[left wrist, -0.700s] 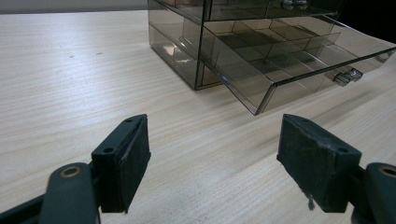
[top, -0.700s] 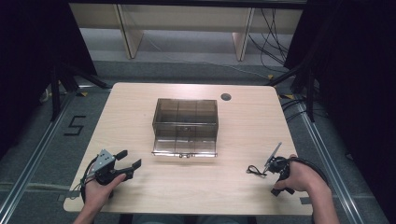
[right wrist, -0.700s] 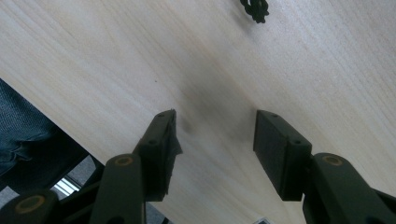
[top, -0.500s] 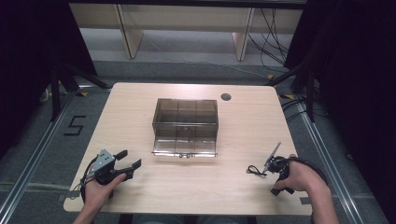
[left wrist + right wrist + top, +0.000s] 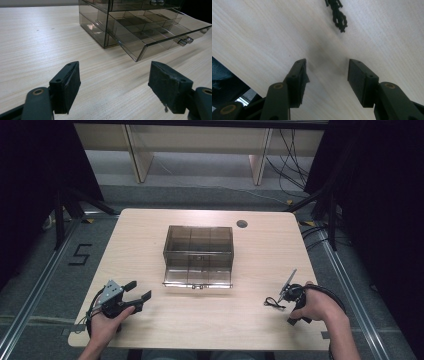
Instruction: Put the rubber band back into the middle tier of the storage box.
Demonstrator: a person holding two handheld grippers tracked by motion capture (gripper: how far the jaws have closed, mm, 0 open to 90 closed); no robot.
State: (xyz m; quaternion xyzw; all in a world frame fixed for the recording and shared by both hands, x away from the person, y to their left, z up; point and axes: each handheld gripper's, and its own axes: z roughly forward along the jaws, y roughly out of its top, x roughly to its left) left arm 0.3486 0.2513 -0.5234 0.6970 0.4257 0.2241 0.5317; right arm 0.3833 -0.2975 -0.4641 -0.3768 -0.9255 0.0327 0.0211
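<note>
Drawer unit sits mid-table, smoky clear plastic, bottom drawer pulled out toward the person, small knobs on its front edge.

Left gripper rests low at the near-left of the table, jaws spread wide, nothing between them. In the left gripper view its jaws frame bare wood, and the open drawer lies ahead and to the right, front panel running diagonally across the line of sight, one knob visible at the far right.

Right gripper is at the near-right, tipped down at the tabletop, jaws also apart and empty. A small black chain-like item lies on the wood just beyond its jaws; in the high view it shows as a dark squiggle just left of the right hand.

Key geometry: drawer's long axis runs left-right across the table, so its front faces the person. Both grippers are well apart from it. My read: right gripper takes the black item first, being nearest; the drawer then lies forward and to its left.
</note>
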